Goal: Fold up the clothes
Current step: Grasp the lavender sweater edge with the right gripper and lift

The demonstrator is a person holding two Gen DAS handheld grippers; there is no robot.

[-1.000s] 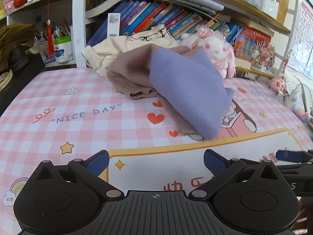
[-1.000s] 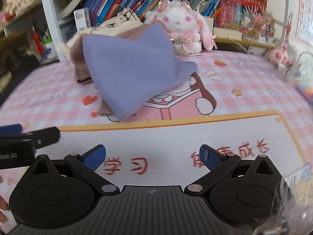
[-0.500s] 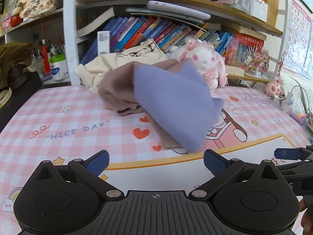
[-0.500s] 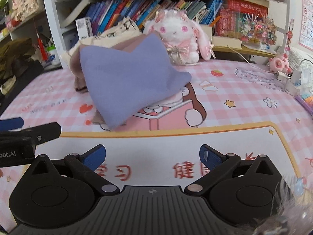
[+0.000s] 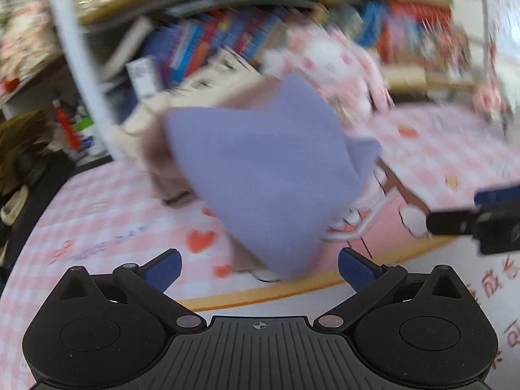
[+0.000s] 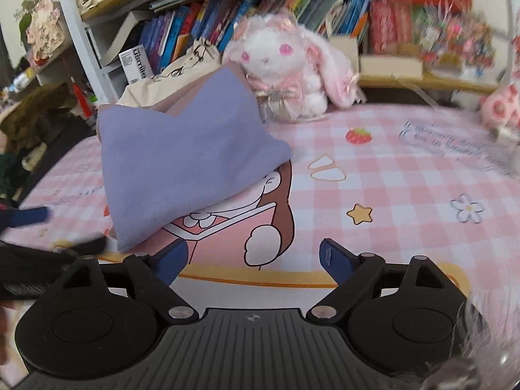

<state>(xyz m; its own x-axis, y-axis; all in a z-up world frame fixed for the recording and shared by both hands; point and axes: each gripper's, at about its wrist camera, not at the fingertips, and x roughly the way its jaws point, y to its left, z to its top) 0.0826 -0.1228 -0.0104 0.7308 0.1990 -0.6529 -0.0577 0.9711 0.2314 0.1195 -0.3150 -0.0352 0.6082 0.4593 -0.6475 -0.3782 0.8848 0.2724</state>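
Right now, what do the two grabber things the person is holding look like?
Both look alike. The left gripper and the right gripper are matte black plastic with two round discs, a ribbed middle plate bearing a small crosshair mark, silver pivot pins, and angled black arms ending in dark blue textured finger pads. No cables or sleeves show.

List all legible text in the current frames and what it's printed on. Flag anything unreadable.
"usmile": vertical print on the white box standing on the shelf, right wrist view.
Grey script on the pink checked table mat, upper right: too blurred to read.
Red characters on the mat's white panel at the right edge, left wrist view: cut off and blurred, unreadable.
Book spines: too small to read.
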